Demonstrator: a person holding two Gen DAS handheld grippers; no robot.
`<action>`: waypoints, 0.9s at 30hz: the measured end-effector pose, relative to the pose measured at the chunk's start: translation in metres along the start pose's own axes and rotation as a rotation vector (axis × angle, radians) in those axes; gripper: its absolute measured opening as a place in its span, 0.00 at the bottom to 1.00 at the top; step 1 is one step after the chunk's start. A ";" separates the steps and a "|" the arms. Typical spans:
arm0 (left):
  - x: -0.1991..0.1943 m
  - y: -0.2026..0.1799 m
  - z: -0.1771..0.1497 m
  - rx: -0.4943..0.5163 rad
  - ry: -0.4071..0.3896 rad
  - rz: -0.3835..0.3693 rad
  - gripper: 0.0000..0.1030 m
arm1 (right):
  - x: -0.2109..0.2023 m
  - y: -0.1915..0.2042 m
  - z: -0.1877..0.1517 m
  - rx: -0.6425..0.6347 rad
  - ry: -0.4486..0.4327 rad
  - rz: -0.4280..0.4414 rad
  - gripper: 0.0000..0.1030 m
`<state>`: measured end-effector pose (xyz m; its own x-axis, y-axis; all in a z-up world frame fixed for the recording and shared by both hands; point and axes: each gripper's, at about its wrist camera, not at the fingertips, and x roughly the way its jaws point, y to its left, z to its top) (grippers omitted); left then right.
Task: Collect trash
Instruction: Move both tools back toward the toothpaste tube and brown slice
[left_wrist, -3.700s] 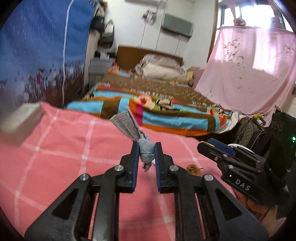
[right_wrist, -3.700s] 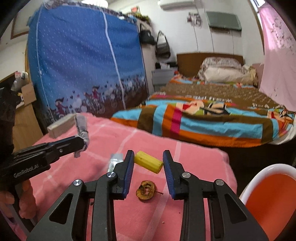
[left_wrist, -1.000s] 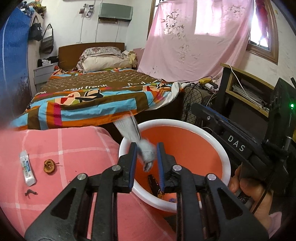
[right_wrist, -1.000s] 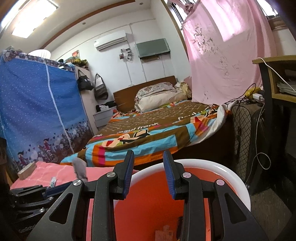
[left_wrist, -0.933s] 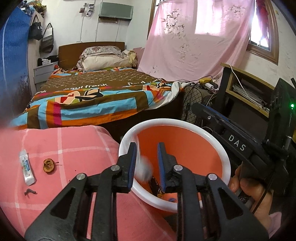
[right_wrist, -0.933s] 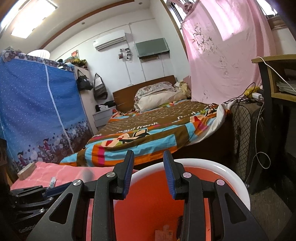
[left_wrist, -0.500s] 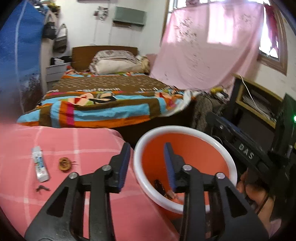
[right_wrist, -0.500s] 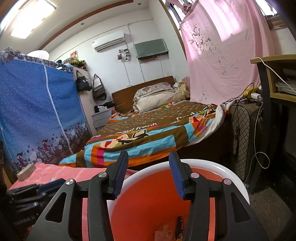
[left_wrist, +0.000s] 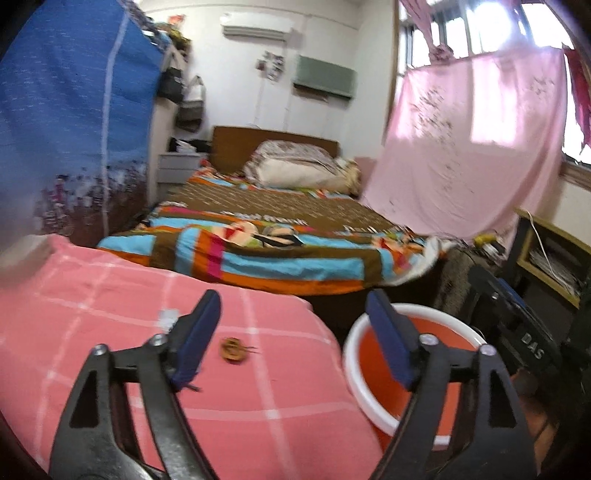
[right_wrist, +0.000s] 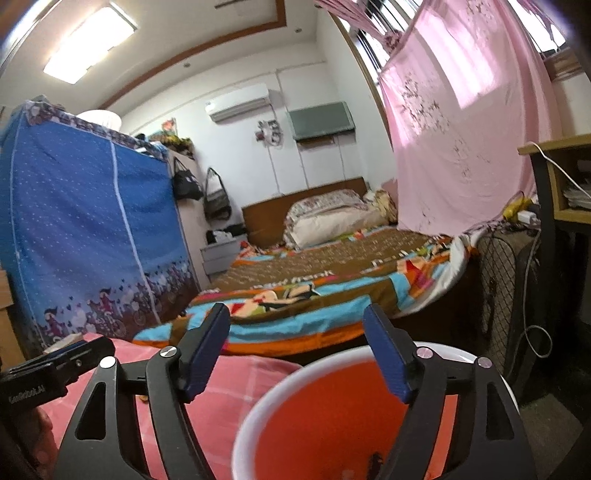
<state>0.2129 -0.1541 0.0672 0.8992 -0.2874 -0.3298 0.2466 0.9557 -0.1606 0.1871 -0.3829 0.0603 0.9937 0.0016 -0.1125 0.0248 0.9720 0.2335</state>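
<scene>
Left wrist view: left gripper (left_wrist: 291, 336), fingers apart and empty, aimed at fruit scrap (left_wrist: 232, 349) at 11 o'clock of bucket (left_wrist: 354, 373); right gripper (right_wrist: 299, 354) fingers likewise apart, empty over bucket.

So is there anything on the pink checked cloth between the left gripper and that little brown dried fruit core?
Nothing visible does. The left gripper is open, and the small brown dried fruit core lies in plain sight on the pink checked cloth just ahead of the left finger, with only bare cloth around it.
</scene>
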 end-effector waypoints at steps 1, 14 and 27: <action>-0.003 0.005 0.000 -0.010 -0.013 0.014 0.92 | -0.001 0.004 0.000 -0.003 -0.011 0.006 0.79; -0.042 0.058 0.003 -0.053 -0.185 0.176 1.00 | -0.010 0.057 0.000 -0.050 -0.183 0.130 1.00; -0.054 0.087 0.001 0.002 -0.227 0.253 1.00 | -0.006 0.109 -0.009 -0.172 -0.242 0.195 1.00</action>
<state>0.1859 -0.0552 0.0722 0.9895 -0.0200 -0.1433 0.0059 0.9951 -0.0988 0.1828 -0.2750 0.0775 0.9755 0.1558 0.1555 -0.1667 0.9842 0.0594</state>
